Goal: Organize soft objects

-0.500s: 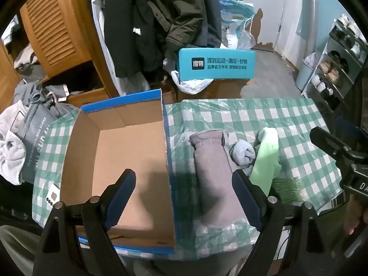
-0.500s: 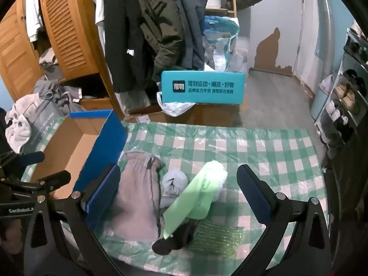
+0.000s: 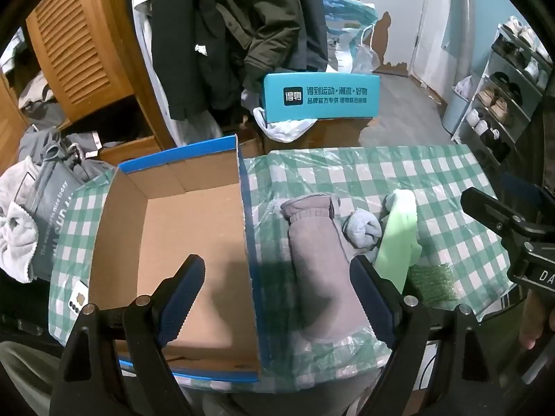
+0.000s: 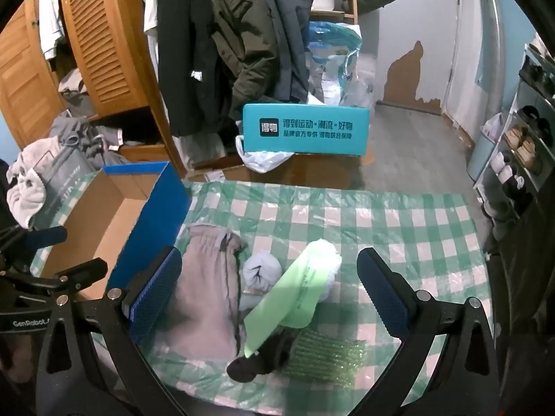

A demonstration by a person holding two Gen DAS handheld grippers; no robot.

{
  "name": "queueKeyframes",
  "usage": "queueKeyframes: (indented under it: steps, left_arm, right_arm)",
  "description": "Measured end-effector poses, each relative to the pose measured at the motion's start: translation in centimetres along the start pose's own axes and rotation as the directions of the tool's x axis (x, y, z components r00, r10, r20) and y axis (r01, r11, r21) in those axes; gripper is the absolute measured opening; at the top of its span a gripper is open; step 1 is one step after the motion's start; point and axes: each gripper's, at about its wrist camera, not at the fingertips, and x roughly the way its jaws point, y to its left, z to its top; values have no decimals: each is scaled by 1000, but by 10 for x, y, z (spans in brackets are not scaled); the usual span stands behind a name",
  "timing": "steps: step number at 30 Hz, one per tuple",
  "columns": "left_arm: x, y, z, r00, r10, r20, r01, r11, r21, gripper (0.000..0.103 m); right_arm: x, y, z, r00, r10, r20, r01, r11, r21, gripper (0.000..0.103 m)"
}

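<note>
Nothing is shifting since before: you are hovering both grippers, left gripper [image 3: 277, 298] and right gripper [image 4: 269, 294], jaws apart and empty. You are starting; next, be closing on the grey trousers [image 4: 204, 277] at 10 o'clock for the box [image 3: 166, 215].

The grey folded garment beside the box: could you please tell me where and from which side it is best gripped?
Probably from above, across the middle of the grey folded garment. It lies flat and long on the checked tablecloth, its narrow width fitting between open fingers. Its left edge lies close to the blue box wall and the balled sock crowds its right, so the near half seems freer.
</note>
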Motion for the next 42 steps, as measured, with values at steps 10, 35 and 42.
queueKeyframes:
  steps: [10, 35, 42]
  left_arm:
    - [0, -2, -3, 1000, -2, -4, 2, 1000, 1, 87]
    - [2, -9, -7, 1000, -5, -16, 5, 1000, 9, 87]
    - [4, -15, -10, 1000, -6, -17, 6, 1000, 14, 87]
  right_arm:
    - [0, 0, -2, 1000, 0, 0, 0, 1000, -9, 101]
    - [-2, -2, -2, 1000, 3, -4, -3, 1000, -6, 101]
    - [-1, -5, -4, 1000, 3, -3, -3, 1000, -2, 101]
